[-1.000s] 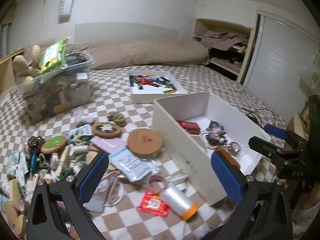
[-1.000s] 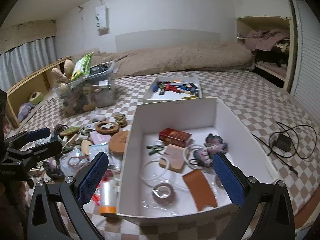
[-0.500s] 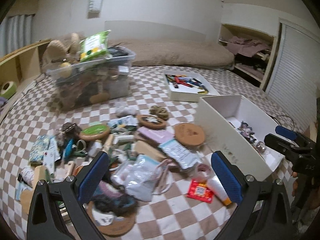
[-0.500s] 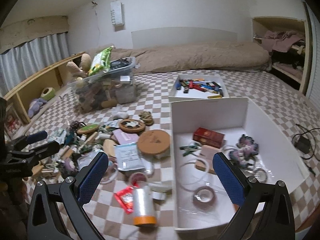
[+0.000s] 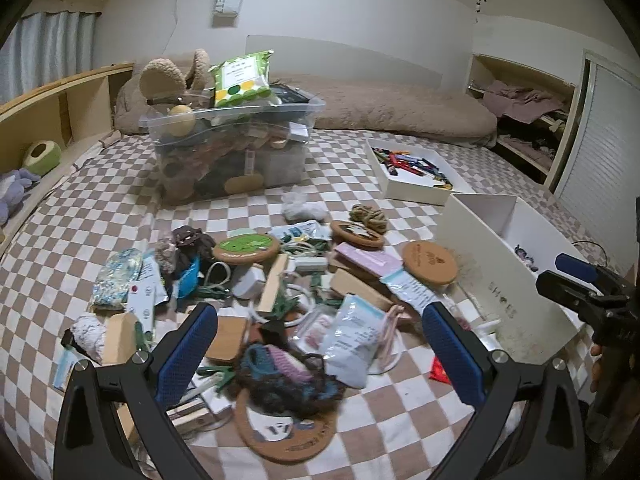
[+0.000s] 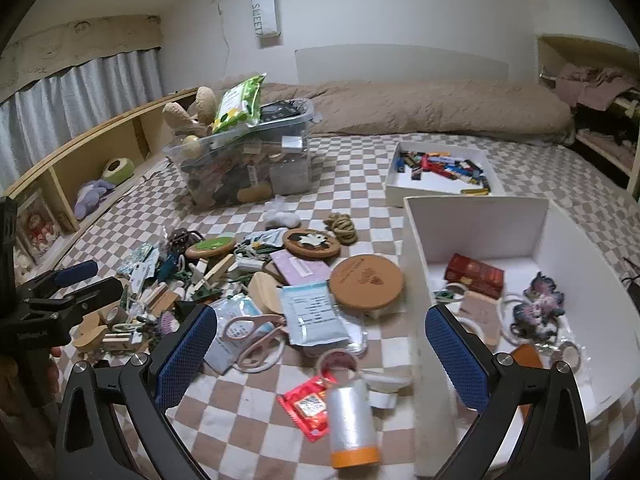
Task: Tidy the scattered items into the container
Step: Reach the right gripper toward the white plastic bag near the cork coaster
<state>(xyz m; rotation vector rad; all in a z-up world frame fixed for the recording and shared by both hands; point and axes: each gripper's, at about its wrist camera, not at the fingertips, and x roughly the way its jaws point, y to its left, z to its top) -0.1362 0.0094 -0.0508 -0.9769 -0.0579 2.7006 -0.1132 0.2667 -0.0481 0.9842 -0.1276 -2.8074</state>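
White open box (image 6: 476,220) sits on the checkered bedspread (image 6: 248,412), right of the clutter pile; inside: red packet (image 6: 474,270), rings, brown leather piece. Scattered beside it: cork coaster (image 6: 366,280), pink scissors (image 6: 250,334), film roll with orange end (image 6: 352,420), red sachet (image 6: 306,404). Left gripper (image 5: 320,350) jaws apart, empty, above the yarn heap (image 5: 286,376). Right gripper (image 6: 320,354) jaws apart, empty, straddling the box's left wall.

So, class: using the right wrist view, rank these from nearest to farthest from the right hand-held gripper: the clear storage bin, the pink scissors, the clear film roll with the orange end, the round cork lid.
1. Clear film roll, lying between the right hand-held gripper's fingers.
2. Pink scissors, just ahead, left.
3. Round cork lid, mid-bed, beside the white box.
4. Clear storage bin, far back, left.
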